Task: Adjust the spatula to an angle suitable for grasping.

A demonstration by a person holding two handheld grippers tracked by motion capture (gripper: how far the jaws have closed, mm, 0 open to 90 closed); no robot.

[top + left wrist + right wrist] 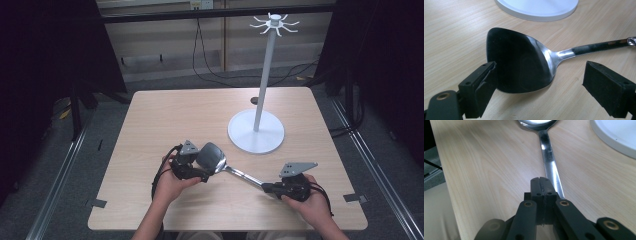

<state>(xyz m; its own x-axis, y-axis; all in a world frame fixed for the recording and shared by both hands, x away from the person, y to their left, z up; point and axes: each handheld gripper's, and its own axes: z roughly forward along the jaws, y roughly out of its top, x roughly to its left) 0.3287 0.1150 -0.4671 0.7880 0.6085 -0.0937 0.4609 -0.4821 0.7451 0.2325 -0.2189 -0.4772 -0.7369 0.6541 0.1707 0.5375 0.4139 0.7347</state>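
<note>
Spatula [212, 156] handle end hidden, perhaps gripped.

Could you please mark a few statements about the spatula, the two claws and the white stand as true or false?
1. The left claw is open around the blade of the spatula. True.
2. The right claw is open, well away from the spatula handle. False: its jaws are pressed together at the handle end; whether they actually pinch the handle cannot be told.
3. The white stand lies tipped over on the table. False: it stands upright on its round base.
4. The hooks at the top of the stand are bare. True.
5. The spatula hangs from a hook. False: it is low over the table, between the two claws.
</note>
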